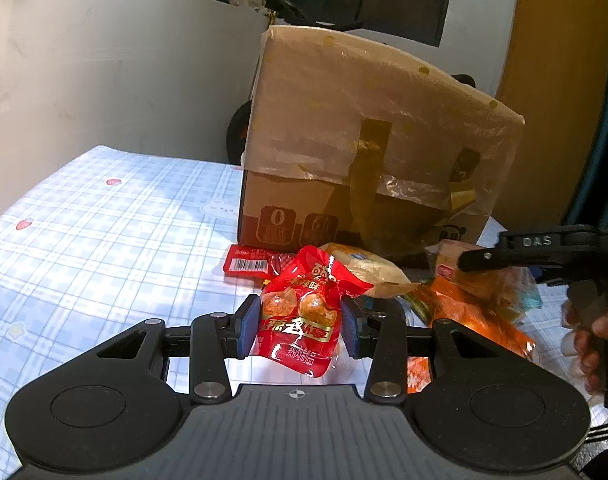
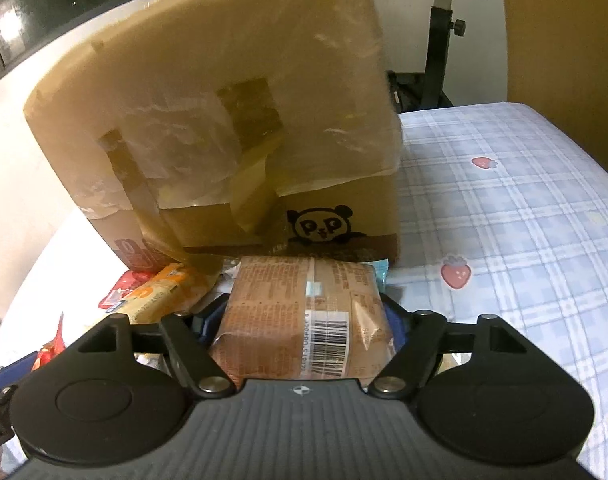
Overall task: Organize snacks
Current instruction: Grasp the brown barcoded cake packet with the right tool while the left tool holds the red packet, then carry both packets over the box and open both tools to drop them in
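Observation:
My left gripper point(image 1: 300, 326) is shut on a red snack packet point(image 1: 300, 320), held just above the checked tablecloth in front of a taped cardboard box point(image 1: 367, 152). My right gripper point(image 2: 300, 320) is shut on a brown wrapped snack pack with a barcode point(image 2: 304, 320), close to the same box point(image 2: 224, 120). Its pads are mostly hidden by the pack. A heap of other snacks lies at the box's foot: a flat red packet point(image 1: 248, 264), a pale bread pack point(image 1: 367, 268) and orange packets point(image 1: 475, 316).
The blue checked tablecloth point(image 1: 104, 240) covers the table and stretches left of the box, and right of it in the right wrist view point(image 2: 503, 200). A white wall stands behind. A black stand point(image 2: 439, 40) rises behind the table.

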A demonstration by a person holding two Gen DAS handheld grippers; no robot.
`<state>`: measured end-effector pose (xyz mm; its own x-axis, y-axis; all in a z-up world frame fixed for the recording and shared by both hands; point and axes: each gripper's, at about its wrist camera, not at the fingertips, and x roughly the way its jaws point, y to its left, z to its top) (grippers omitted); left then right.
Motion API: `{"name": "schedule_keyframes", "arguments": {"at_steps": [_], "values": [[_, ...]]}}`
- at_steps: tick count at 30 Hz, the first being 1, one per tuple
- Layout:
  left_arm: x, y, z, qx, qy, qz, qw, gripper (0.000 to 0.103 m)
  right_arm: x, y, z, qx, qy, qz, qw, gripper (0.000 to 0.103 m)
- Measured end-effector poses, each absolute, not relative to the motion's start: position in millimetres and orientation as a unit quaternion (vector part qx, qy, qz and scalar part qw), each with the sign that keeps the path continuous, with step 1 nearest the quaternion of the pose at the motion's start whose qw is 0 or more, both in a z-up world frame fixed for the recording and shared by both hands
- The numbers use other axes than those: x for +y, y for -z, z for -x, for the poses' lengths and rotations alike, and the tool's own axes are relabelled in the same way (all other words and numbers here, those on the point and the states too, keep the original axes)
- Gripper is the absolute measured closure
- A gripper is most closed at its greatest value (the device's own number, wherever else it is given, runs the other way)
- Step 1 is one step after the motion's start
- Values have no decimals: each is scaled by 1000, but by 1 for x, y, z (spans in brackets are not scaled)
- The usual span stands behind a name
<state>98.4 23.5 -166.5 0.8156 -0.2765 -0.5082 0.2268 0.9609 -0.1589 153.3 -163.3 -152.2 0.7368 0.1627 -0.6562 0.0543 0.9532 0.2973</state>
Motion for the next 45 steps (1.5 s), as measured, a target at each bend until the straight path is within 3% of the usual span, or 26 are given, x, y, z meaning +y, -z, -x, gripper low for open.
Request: {"name": "schedule_keyframes", "arguments": {"at_steps": [22, 36, 45], "values": [[20, 107, -96, 212, 128, 22, 969, 59, -222, 111, -97, 278, 27, -193, 941, 27], [3, 39, -114, 137, 151, 9, 979, 58, -243, 46, -88, 171, 20, -199, 965, 28], [-23, 7, -156, 115, 161, -15, 980, 58, -230, 3, -118, 127, -12, -144, 981, 28]]}}
